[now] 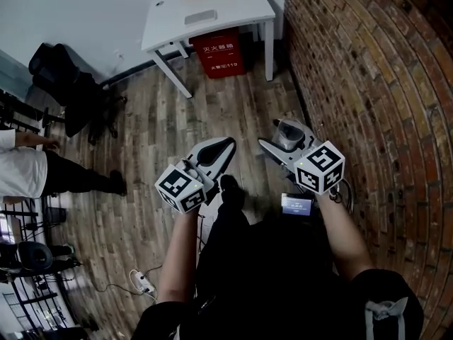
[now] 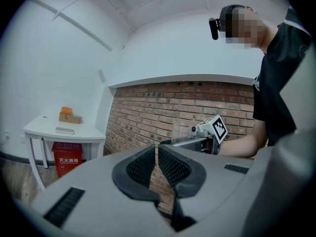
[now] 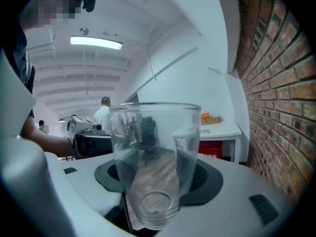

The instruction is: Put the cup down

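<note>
- Two claws show in the head view, one in each of our hands, held up over the wooden floor (image 1: 156, 119).
- Our right claw (image 1: 287, 139) has hold of the cup (image 1: 287, 132). Its jaws are open just as wide as the cup and press on its two sides.
- In the right gripper view, the cup (image 3: 155, 162) sits right between the dark pads (image 3: 210, 177) of the right claw (image 3: 157, 179). It is clear glass with nothing in it. Its bottom is close to the camera and its open mouth points away.
- The cup is up in the air. It is not on the floor and not on the table. The brick wall (image 1: 375, 83) is near it on the right.
- Our left claw (image 1: 225, 146) holds nothing. In the left gripper view, the jaws of the left claw (image 2: 158, 152) are almost together, with only a thin slit between the pads (image 2: 140, 166).
- The two claws are side by side and do not touch.
- Far ahead stands a white table (image 1: 226, 9) with a red box (image 1: 221, 52) under it.
- Another person (image 1: 28, 172) is at the left edge.
</note>
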Tool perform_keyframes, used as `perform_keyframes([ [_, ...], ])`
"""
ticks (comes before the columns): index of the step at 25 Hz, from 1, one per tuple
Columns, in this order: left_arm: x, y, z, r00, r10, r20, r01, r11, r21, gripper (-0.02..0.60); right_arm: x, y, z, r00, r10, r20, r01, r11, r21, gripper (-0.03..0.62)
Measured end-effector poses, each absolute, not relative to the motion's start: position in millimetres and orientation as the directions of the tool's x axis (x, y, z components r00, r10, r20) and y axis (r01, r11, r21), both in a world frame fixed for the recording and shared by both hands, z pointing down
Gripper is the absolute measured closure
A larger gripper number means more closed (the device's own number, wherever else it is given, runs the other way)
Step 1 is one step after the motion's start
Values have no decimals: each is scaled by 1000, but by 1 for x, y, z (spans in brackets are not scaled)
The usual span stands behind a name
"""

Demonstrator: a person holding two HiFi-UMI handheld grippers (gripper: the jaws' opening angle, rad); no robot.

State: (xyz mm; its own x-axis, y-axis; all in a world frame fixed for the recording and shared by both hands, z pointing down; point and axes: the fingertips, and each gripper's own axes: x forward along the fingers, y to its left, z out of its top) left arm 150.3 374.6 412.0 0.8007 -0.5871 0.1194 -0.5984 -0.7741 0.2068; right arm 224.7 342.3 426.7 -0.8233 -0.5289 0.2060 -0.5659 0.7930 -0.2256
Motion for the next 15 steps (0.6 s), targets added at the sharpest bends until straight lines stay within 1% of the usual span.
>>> perform_keyframes([
  [7, 122, 309, 431, 816, -567, 109, -576, -786, 225, 571, 202, 278, 442, -797, -559, 227, -602, 766, -226, 321],
  [15, 58, 200, 430, 829, -546, 116, -558, -800, 220, 571, 138, 170, 436, -775, -583, 243, -629, 745, -220, 321],
])
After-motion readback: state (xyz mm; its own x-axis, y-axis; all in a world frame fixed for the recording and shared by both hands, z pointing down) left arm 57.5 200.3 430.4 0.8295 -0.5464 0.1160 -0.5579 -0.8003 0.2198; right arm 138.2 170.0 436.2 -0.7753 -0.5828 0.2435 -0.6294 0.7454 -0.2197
